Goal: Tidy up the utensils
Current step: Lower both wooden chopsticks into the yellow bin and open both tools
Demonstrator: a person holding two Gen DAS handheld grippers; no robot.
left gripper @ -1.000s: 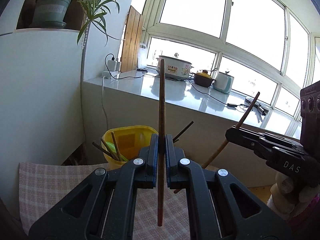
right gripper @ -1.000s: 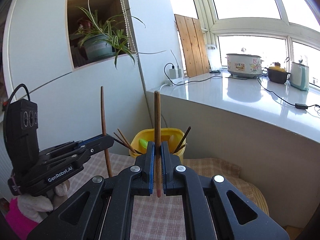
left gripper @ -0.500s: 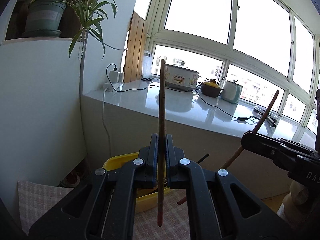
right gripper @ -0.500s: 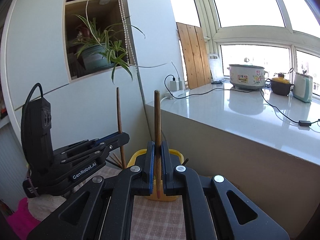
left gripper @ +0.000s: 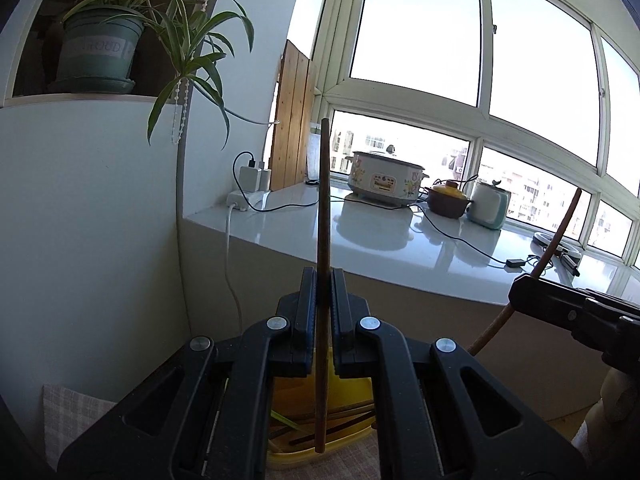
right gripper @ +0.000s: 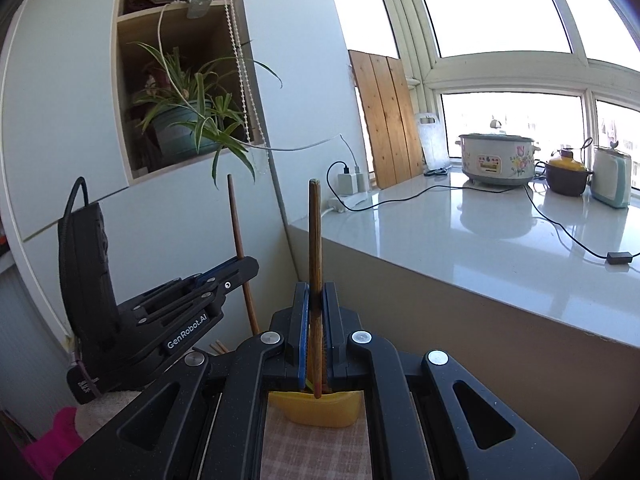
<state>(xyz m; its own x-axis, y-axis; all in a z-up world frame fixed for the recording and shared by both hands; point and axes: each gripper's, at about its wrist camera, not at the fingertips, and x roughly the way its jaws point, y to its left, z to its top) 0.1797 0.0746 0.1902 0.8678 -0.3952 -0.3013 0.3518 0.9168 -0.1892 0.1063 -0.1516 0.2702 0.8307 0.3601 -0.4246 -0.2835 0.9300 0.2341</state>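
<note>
The left gripper [left gripper: 322, 280] is clamped on a brown chopstick [left gripper: 323, 208] held upright, its lower tip over the yellow bin [left gripper: 320, 446], where other sticks lie. The right gripper [right gripper: 316, 296] likewise pinches a second chopstick [right gripper: 314, 236] upright above the bin, which stands on a checked cloth [right gripper: 312, 452] below the white counter [right gripper: 500, 240].

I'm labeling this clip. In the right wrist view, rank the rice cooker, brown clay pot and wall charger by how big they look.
1. rice cooker
2. brown clay pot
3. wall charger
The charger sits nearer the camera, yet looks smallest.
</note>
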